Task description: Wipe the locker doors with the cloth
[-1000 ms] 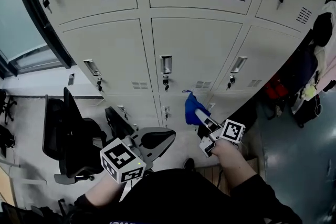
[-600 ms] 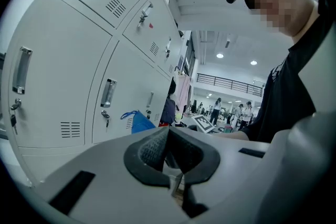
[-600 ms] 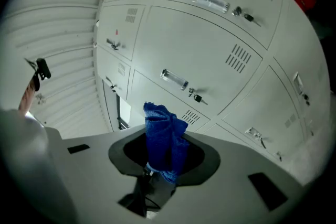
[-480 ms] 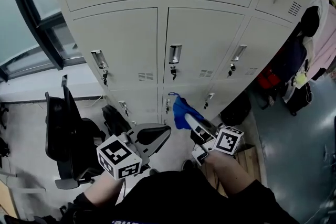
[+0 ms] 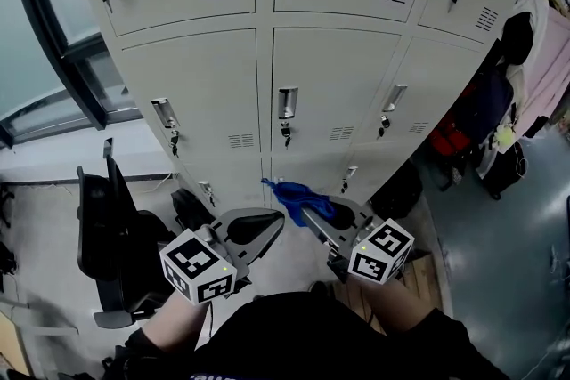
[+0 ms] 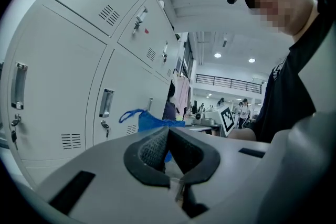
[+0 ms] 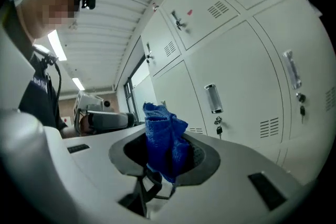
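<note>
Pale grey locker doors (image 5: 329, 76) fill the wall ahead, each with a metal handle (image 5: 286, 103) and a key. My right gripper (image 5: 312, 216) is shut on a blue cloth (image 5: 301, 197), which bunches up between its jaws (image 7: 164, 140) and stands away from the doors. My left gripper (image 5: 258, 227) is shut with nothing between its jaws; in the left gripper view its dark pads (image 6: 152, 149) meet and the blue cloth (image 6: 149, 121) shows beyond them. Both grippers hang low, short of the lockers (image 6: 58, 92).
Black office chairs (image 5: 116, 227) stand at the lower left beside a window frame (image 5: 53, 31). Clothes and bags (image 5: 525, 58) hang at the right of the lockers. A wooden board (image 5: 426, 273) lies on the floor by my right arm.
The right gripper with the blue cloth has swung left and lower, towards the left gripper. The head view has shifted, so the lockers sit a little differently in the frame.
</note>
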### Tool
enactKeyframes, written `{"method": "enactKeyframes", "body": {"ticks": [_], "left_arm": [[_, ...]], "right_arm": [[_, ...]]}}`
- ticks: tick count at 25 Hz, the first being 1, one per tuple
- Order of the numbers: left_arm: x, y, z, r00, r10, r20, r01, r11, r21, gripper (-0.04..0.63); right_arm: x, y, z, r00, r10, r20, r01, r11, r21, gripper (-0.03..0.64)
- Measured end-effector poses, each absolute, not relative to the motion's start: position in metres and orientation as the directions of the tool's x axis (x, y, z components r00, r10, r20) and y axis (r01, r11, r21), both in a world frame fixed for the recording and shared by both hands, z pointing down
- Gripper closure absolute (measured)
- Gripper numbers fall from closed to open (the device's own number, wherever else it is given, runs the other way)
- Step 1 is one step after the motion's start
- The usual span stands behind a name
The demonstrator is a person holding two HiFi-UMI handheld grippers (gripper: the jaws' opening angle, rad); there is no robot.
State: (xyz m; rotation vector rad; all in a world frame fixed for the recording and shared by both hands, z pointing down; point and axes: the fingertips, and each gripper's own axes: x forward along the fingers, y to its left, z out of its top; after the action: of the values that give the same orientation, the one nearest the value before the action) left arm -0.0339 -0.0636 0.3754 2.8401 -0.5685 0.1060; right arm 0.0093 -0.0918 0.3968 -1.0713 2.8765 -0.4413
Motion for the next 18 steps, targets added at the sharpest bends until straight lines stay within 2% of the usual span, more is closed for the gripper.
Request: {"method": "enactKeyframes", "body": {"ticks": [6, 18], "left_arm": [[-0.026, -0.058, 0.377, 0.923, -0.359, 0.137, -0.382, -0.899, 0.214, 0.588], [-0.021, -0.052, 0.377, 0.923, -0.355, 0.145, -0.380, -0.900, 0.215, 0.588]], "right_arm": [[0.010, -0.081, 0.396, -0.761, -0.642, 0.094, -0.649, 0.750, -0.124, 0.514], [0.006, -0.071, 0.397, -0.787, -0.609, 0.104, -0.617, 0.781, -0.094, 0.514]]}}
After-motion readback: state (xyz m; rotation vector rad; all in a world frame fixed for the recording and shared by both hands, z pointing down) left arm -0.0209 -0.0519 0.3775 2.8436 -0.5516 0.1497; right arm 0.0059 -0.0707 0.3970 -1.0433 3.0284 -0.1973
